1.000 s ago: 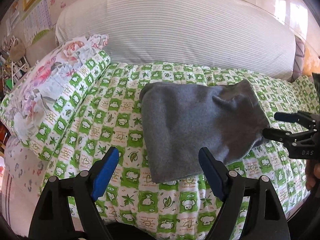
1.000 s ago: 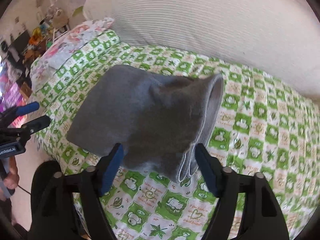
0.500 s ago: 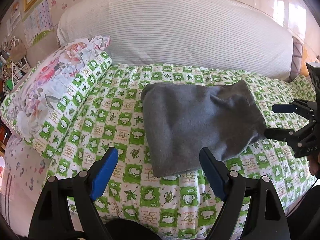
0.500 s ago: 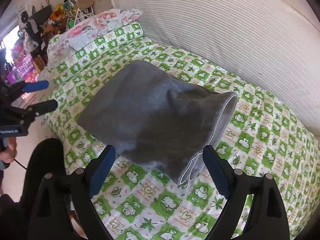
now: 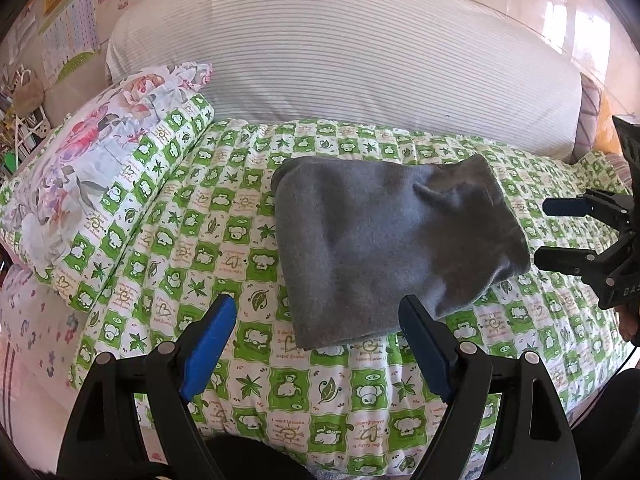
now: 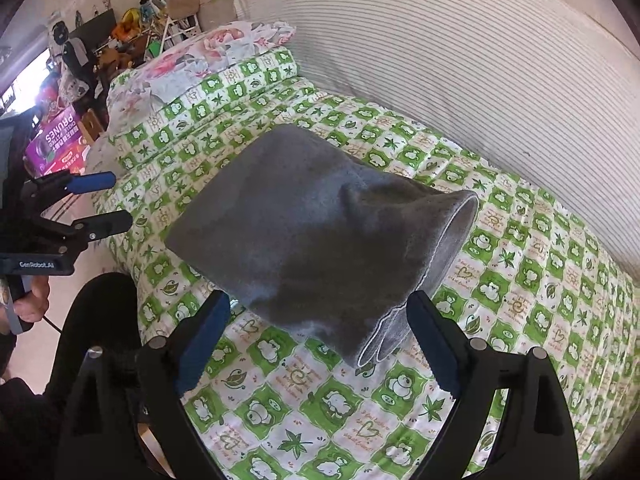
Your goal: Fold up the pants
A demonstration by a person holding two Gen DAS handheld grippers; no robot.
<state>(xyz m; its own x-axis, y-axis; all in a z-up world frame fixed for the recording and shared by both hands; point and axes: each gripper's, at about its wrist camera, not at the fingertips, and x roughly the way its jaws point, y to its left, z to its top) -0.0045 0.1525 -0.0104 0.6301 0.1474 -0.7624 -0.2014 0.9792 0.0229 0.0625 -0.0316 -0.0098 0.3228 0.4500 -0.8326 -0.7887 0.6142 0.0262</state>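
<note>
The folded grey pants [image 5: 392, 248] lie in a thick bundle mid-bed, with bare green-checked quilt [image 5: 224, 240] around them on every side. Broad open quilt stretches to their left, up to the floral pillow [image 5: 92, 160] that blocks the left end. Behind them a narrow strip of quilt ends at the big striped cushion [image 5: 340, 60], a wall along the far side. The near edge of the bed is open, and the left tongs [image 5: 316, 344] stand there spread wide with nothing between them. The right tongs [image 6: 320, 344] are also spread, pads clear of the cloth at the bundle's right end.
</note>
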